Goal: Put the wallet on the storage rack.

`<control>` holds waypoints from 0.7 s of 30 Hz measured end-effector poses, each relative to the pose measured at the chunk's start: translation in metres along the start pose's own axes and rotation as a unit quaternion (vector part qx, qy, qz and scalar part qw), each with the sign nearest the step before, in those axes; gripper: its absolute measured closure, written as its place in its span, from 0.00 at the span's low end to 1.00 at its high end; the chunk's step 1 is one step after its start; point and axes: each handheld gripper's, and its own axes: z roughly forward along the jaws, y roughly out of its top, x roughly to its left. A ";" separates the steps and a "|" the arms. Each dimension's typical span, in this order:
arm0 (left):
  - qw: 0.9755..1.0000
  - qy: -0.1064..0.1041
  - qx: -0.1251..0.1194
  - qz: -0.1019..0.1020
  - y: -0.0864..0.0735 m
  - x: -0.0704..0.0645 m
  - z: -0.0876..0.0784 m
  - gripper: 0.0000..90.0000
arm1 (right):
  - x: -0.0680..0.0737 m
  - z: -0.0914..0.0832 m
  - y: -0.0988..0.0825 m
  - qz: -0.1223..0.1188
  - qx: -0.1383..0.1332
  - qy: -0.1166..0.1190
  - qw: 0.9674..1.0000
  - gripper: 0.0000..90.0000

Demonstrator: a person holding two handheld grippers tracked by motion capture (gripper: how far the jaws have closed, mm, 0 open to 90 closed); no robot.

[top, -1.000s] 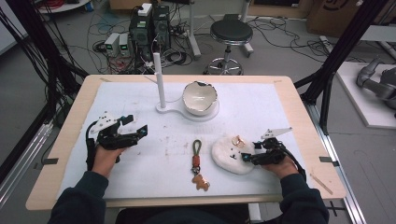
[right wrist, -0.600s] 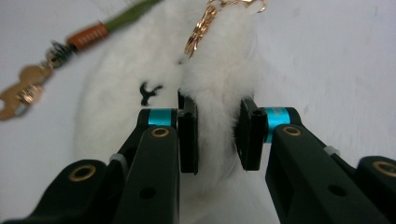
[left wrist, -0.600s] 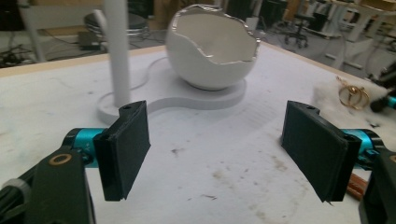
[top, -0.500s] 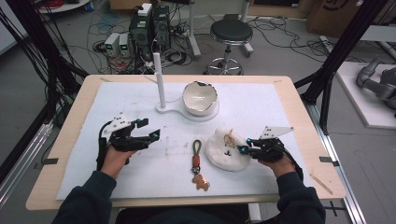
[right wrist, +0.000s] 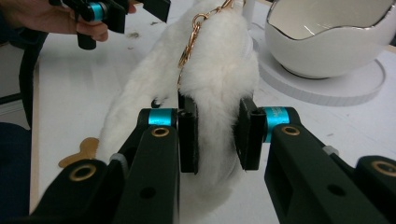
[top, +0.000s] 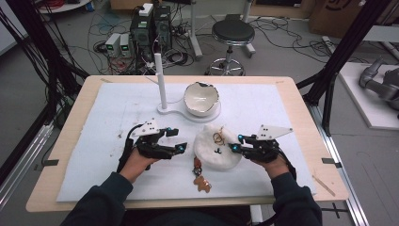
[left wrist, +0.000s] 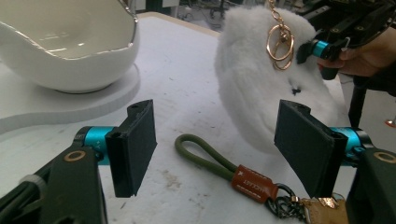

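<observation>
My right gripper is shut on a white fluffy plush charm, its pads sunk into the fur, holding it tilted up off the mat. A gold ring and chain hang from the plush. A green strap keychain with a brown tag lies flat at the front centre, partly under the plush. My left gripper hovers just left of the plush, open. Its jaws have just been closing a little, with nothing between them and the strap on the mat beyond.
A white eggshell-shaped bowl sits on a flat white stand with an upright post at the mat's back centre. A gingerbread-shaped charm lies at the strap's near end. The white mat covers the wooden table.
My right gripper closed on the plush and raised it, shifting it left over the strap. My left hand slid right toward the centre.
</observation>
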 end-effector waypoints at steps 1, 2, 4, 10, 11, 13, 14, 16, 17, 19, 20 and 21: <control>1.000 -0.002 0.003 -0.002 0.000 -0.001 0.003 0.33 | 0.001 0.002 0.001 -0.004 -0.002 0.004 1.000 0.83; 1.000 -0.007 0.005 -0.003 -0.001 -0.002 0.006 0.32 | 0.002 0.003 0.002 -0.005 -0.003 0.007 1.000 0.83; 1.000 -0.018 0.009 -0.003 -0.002 -0.004 0.012 0.30 | 0.004 0.007 0.005 -0.009 -0.006 0.009 1.000 0.83; 0.999 -0.042 0.016 0.007 -0.003 -0.010 0.021 0.49 | 0.012 0.018 0.010 -0.024 -0.001 0.027 0.999 0.82; 0.999 -0.040 0.015 0.016 -0.003 -0.011 0.021 0.64 | 0.013 0.019 0.010 -0.023 0.001 0.028 0.999 0.82; 0.999 -0.039 0.011 0.016 -0.003 -0.011 0.021 0.77 | 0.012 0.019 0.009 -0.019 0.004 0.026 0.999 0.81; 0.999 -0.041 0.007 0.014 -0.003 -0.011 0.020 0.80 | 0.011 0.019 0.009 -0.013 0.004 0.027 1.000 0.80; 0.999 -0.039 -0.008 0.017 -0.001 -0.012 0.018 0.84 | 0.010 0.019 0.008 0.003 0.000 0.027 1.000 0.78; 0.999 -0.041 -0.016 0.018 0.000 -0.012 0.017 0.85 | 0.009 0.019 0.007 0.007 -0.003 0.025 1.000 0.75; 0.998 -0.040 -0.031 0.025 0.002 -0.013 0.014 0.86 | 0.006 0.020 0.005 0.031 -0.005 0.028 0.999 0.68; 0.998 -0.040 -0.040 0.024 0.002 -0.013 0.012 0.86 | 0.005 0.021 0.003 0.046 -0.006 0.030 0.998 0.64; 0.998 -0.041 -0.051 0.023 0.003 -0.013 0.011 0.86 | 0.002 0.022 0.002 0.060 -0.006 0.033 0.998 0.60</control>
